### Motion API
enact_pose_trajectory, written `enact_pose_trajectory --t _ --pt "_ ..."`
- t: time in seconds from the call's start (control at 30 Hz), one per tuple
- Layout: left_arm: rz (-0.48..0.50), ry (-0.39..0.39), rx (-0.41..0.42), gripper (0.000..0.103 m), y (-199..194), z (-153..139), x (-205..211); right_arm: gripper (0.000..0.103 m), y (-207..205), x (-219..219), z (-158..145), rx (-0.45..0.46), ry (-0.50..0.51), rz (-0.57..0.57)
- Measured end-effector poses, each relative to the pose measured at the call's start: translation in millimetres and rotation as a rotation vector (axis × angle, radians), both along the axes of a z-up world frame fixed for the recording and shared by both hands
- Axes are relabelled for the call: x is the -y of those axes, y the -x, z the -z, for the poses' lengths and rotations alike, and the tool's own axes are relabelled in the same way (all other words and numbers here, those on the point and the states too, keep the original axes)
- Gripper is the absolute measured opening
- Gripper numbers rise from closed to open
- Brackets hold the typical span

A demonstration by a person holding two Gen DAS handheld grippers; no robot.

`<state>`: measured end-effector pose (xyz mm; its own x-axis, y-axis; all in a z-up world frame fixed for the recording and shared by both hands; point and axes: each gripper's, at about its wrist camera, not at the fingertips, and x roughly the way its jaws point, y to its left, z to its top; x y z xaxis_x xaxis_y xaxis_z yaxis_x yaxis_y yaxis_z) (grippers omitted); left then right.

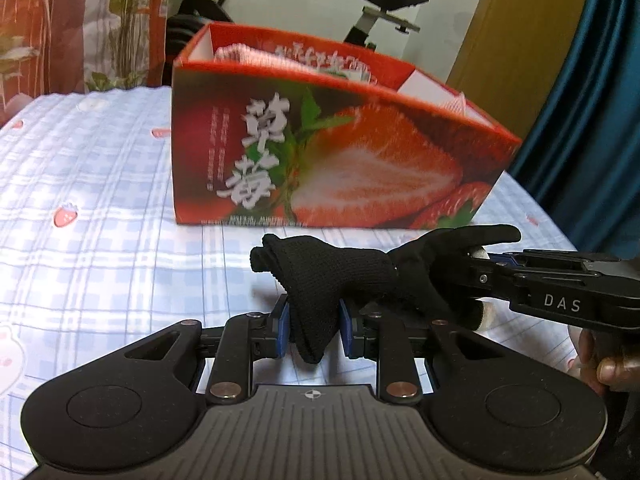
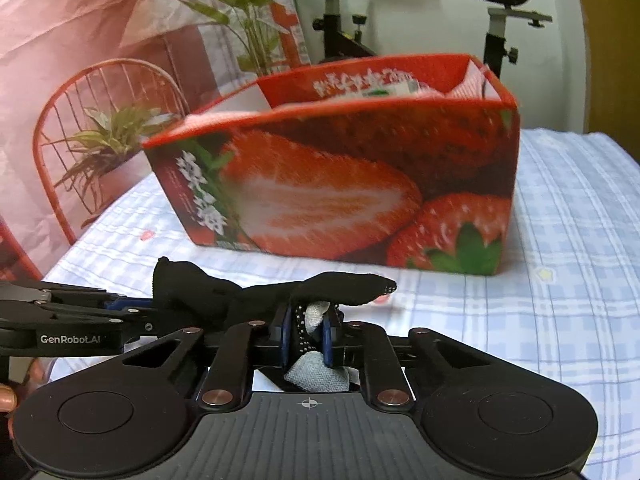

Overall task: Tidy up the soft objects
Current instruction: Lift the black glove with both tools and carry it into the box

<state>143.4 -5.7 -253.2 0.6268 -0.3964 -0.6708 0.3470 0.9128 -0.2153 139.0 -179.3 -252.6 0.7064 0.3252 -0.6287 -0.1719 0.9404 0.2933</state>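
A black knit glove (image 1: 340,276) hangs between both grippers above the bed. My left gripper (image 1: 313,326) is shut on its cuff end. My right gripper (image 2: 307,330) is shut on its finger end, where grey fingertip patches and white grip dots show; the glove (image 2: 216,296) stretches left toward the other gripper. The right gripper also shows in the left wrist view (image 1: 476,280). A red strawberry-print box (image 1: 328,148) stands open just behind the glove, with pink and white soft items (image 1: 256,58) inside. The box also shows in the right wrist view (image 2: 360,184).
The bed has a blue-and-white checked sheet (image 1: 88,184) with small strawberry prints. An exercise bike (image 1: 376,8) stands behind the box. A curtain with a red chair and plant print (image 2: 100,80) hangs at the back left. A blue curtain (image 1: 592,120) hangs at the right.
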Motion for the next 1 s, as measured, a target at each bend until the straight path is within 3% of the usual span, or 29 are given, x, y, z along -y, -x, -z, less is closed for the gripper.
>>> enact_pose_trajectory --t 0.57,0.77,1.0 --pt "0.009 0.071 0.151 0.026 12 -61 -9 0.014 7 -1 -70 0.165 0.024 -0.009" --pt "0.021 0.057 0.226 0.027 -11 -98 -3 0.014 -13 1 -106 0.217 0.028 -0.03" --pt "0.015 0.053 0.197 0.027 -75 -118 5 0.014 -70 9 -138 0.235 0.028 -0.021"
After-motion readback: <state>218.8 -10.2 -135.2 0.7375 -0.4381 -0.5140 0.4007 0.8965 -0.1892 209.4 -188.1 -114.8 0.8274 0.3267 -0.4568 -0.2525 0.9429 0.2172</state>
